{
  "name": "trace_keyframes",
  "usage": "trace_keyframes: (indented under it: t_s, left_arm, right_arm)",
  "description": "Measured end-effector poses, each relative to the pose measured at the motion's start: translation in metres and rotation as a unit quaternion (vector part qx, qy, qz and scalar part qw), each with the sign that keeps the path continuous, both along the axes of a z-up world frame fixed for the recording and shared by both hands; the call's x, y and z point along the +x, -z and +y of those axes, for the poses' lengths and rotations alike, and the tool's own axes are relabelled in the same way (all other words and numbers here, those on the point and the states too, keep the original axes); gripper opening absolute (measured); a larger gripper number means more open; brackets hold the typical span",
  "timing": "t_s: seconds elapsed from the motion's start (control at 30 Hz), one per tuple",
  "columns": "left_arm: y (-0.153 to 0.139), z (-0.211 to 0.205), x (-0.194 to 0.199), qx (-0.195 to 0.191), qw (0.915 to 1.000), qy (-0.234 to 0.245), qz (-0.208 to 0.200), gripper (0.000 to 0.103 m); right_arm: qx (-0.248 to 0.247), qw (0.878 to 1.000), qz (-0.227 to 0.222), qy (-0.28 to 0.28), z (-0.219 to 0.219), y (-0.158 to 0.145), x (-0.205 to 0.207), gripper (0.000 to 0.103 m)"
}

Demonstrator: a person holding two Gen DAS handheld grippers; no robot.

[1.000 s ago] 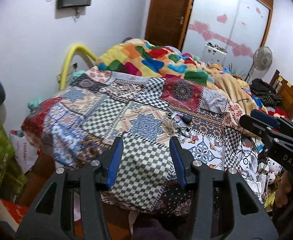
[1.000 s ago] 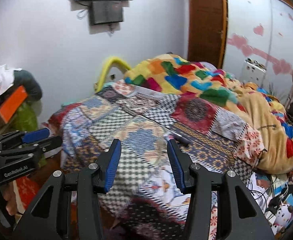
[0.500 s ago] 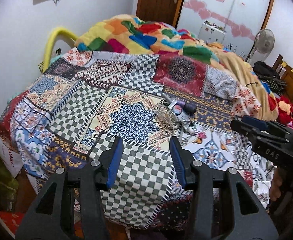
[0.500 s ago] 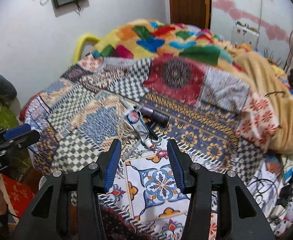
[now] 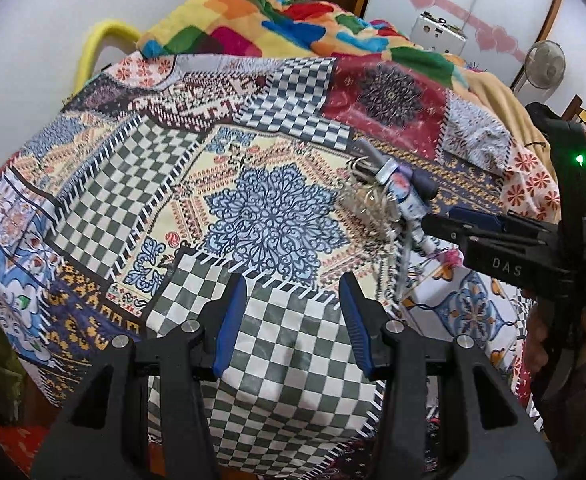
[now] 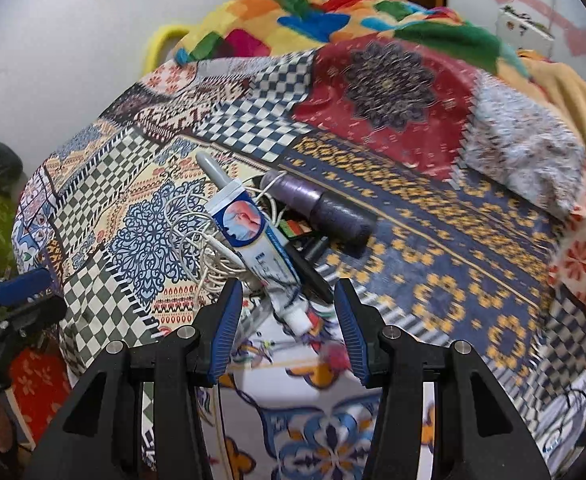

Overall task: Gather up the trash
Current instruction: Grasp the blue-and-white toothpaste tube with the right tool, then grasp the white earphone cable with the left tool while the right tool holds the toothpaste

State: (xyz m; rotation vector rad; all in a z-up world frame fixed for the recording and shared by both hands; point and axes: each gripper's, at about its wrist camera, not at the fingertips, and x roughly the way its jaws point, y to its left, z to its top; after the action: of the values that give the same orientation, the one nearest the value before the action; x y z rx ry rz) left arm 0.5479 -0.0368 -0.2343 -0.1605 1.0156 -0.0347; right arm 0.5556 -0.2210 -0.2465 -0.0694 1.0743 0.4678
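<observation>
Toothpaste tube (image 6: pixel 253 236), lying atop a tangle of white cord (image 6: pixel 209 248) just beside a dark cylinder (image 6: pixel 321 208) on the patchwork bedspread (image 6: pixel 433 240), looks light, squashy and slick, best pinched across its flat middle; right gripper (image 6: pixel 287 320) and left gripper (image 5: pixel 293 320) both hang half-open and empty.

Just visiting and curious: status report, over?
Both claws, left and right, open, empty. Toothpaste tube on the bed ahead of right claw. White cord tangled beside it.

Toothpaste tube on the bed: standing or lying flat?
Lying flat. The toothpaste tube rests lengthwise on a white cable tangle on the patchwork bedspread.
</observation>
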Motion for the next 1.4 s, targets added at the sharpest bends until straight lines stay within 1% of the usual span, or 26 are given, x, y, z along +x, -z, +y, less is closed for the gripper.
trace_keyframes:
  t_s: [0.13,0.23,0.27,0.3,0.33,0.37,0.47,0.5,0.7,0.87,1.03,1.2,1.27,1.3,1.37,1.4]
  left_arm:
    - [0.01,0.004,0.004,-0.01,0.9999,-0.003,0.006,0.047]
    - [0.014,0.004,0.006,-0.009,0.9999,-0.003,0.01,0.047]
    - [0.014,0.003,0.006,-0.008,0.9999,-0.002,0.01,0.047]
    - [0.014,0.003,0.005,-0.007,0.9999,-0.001,0.01,0.047]
    - [0.014,0.002,0.005,-0.007,0.9999,-0.001,0.01,0.047]
    - [0.014,0.002,0.005,-0.008,0.9999,-0.002,0.01,0.047]
    - [0.013,0.001,0.004,-0.008,0.9999,-0.003,0.01,0.047]
    - [0.012,0.001,0.003,-0.008,0.9999,-0.003,0.009,0.047]
    - [0.003,-0.007,0.002,-0.014,0.9999,0.004,0.007,0.047]
    - [0.002,-0.026,0.018,-0.031,0.9991,0.027,0.01,0.047]
    - [0.012,-0.048,0.049,-0.052,0.9974,0.046,0.015,0.047]
    - [0.028,-0.06,0.081,-0.06,0.9971,0.044,0.015,0.047]
    - [0.037,-0.062,0.092,-0.07,0.9965,0.04,0.023,0.047]
    - [0.042,-0.062,0.096,-0.08,0.9955,0.041,0.027,0.045]
    - [0.047,-0.062,0.099,-0.092,0.9944,0.043,0.031,0.018]
    - [0.049,-0.061,0.099,-0.091,0.9944,0.042,0.031,0.017]
  right_arm:
    - [-0.003,1.0,0.003,-0.004,0.005,0.011,0.005,0.044]
    - [0.002,1.0,0.009,-0.005,0.006,0.017,0.008,0.044]
    - [-0.001,1.0,0.004,-0.002,0.006,0.018,0.006,0.041]
    - [-0.004,1.0,0.001,-0.001,0.007,0.019,0.007,0.034]
    - [-0.006,1.0,0.0,-0.001,0.007,0.019,0.007,0.029]
    - [-0.005,1.0,0.001,0.0,0.006,0.019,0.007,0.023]
    - [0.006,1.0,0.01,0.003,0.005,0.02,0.008,0.013]
    - [0.008,1.0,0.01,0.003,0.004,0.02,0.007,0.007]
    - [0.026,1.0,-0.003,0.001,-0.002,0.006,-0.009,0.006]
    - [0.027,0.999,-0.024,0.01,-0.016,-0.009,-0.023,0.006]
    - [0.029,0.999,-0.025,0.034,-0.035,-0.011,-0.026,0.006]
    - [0.024,0.998,-0.021,0.056,-0.053,-0.004,-0.026,0.006]
    - [0.024,0.998,-0.016,0.061,-0.058,0.0,-0.027,0.006]
    - [0.024,0.997,-0.014,0.065,-0.061,0.002,-0.028,0.006]
    - [0.026,0.997,-0.01,0.069,-0.065,0.004,-0.028,0.006]
    - [0.026,0.997,-0.01,0.072,-0.067,0.004,-0.029,0.006]
